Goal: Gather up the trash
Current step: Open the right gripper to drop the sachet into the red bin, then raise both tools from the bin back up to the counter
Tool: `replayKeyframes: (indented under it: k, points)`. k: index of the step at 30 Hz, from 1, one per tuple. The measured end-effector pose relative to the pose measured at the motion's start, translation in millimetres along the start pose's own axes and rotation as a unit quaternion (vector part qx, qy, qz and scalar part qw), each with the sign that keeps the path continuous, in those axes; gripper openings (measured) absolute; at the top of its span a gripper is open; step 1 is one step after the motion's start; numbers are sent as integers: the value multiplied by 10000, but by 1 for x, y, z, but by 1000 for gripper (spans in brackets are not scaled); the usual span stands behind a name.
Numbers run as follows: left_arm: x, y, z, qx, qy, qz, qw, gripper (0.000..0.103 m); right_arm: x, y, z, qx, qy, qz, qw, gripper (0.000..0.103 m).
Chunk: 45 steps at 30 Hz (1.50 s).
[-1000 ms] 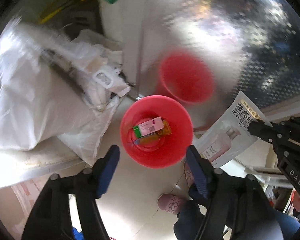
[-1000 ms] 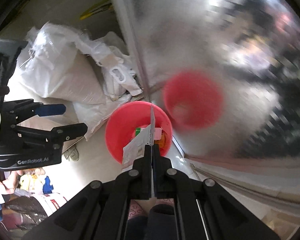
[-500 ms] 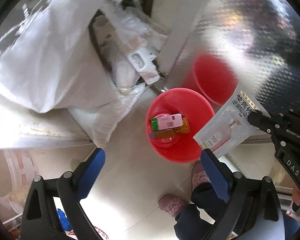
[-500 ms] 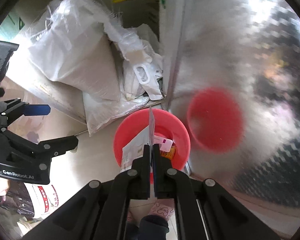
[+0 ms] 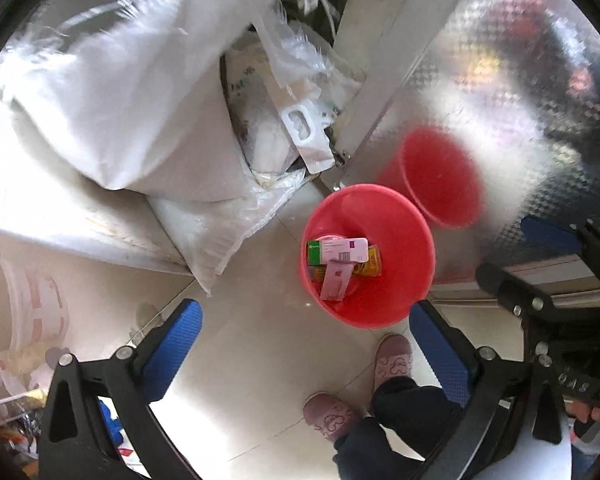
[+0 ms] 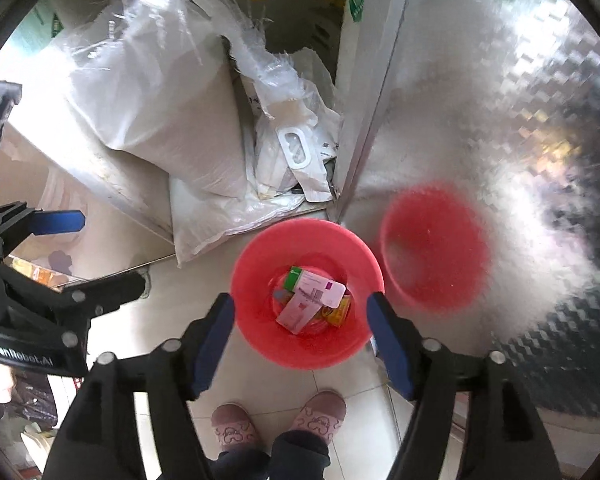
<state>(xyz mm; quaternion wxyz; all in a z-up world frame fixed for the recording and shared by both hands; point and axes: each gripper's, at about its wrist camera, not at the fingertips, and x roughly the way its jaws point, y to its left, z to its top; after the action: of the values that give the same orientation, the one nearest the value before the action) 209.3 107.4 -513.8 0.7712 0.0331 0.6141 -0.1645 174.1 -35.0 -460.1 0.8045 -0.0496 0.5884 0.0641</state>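
A red bin (image 5: 396,292) (image 6: 260,320) stands on the tiled floor by a shiny metal panel. Inside lie a white and green box (image 5: 338,250) (image 6: 318,286), a pink sachet (image 5: 336,282) (image 6: 298,312) and an orange packet (image 5: 370,266) (image 6: 336,312). My right gripper (image 6: 300,336) is open and empty, held right above the bin; it also shows in the left wrist view (image 5: 540,252). My left gripper (image 5: 308,344) is open and empty, above the floor left of the bin; it also shows in the right wrist view (image 6: 96,256).
White woven sacks (image 5: 112,92) (image 6: 160,92) and crumpled plastic bags (image 6: 296,152) are piled behind the bin. The metal panel (image 5: 500,100) (image 6: 500,120) mirrors the bin. The person's feet in pink slippers (image 5: 392,360) (image 6: 320,412) stand close in front of the bin.
My right gripper has opened and let go of the pink sachet, which now lies in the red bin. The left gripper has moved back and to the left.
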Motion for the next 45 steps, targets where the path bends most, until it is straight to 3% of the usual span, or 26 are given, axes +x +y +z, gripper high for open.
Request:
replayKeyframes:
  k: [8, 12, 18, 29, 37, 45]
  points:
    - [-78, -15, -11, -13, -264, 72, 9996, 103, -65, 5, 0, 56, -142, 140, 9998, 77]
    - [-130, -29, -14, 121, -405, 210, 9989, 103, -110, 8, 1, 52, -333, 36, 9994, 88]
    - [-204, -44, -14, 213, -499, 321, 9980, 103, -180, 13, 6, 140, -461, -120, 9988, 95]
    - [-318, -61, 1, 65, -900, 230, 9957, 103, -281, 15, 26, 36, -733, -135, 9972, 95]
    - [-363, -83, 37, 402, -1160, 239, 9921, 103, -324, -6, 44, 190, -1061, -198, 9940, 95]
    - [-383, -116, 98, 942, -1276, 260, 9870, 103, -345, -42, 71, 628, -1286, -387, 9890, 95]
